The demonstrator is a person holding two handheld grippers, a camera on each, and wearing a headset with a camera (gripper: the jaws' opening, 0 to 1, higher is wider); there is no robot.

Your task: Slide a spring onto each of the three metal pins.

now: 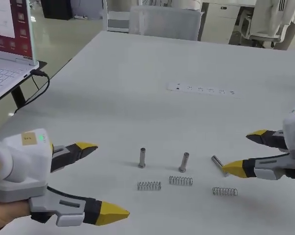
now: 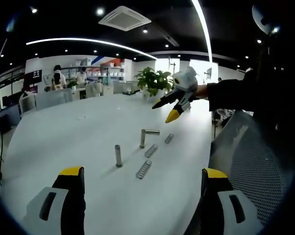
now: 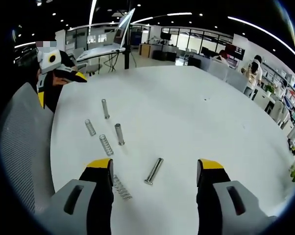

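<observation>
Three springs (image 1: 181, 180) loose on bench (image 1: 137, 98), none fitted; two upright pins (image 1: 142, 157), one fallen pin (image 1: 217, 162); left gripper (image 1: 110, 178), right gripper (image 1: 235, 152): jaws apart.

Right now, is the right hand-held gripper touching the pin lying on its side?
Apart. The right gripper view shows bare table between the lying pin and each jaw of the right hand-held gripper.
</observation>
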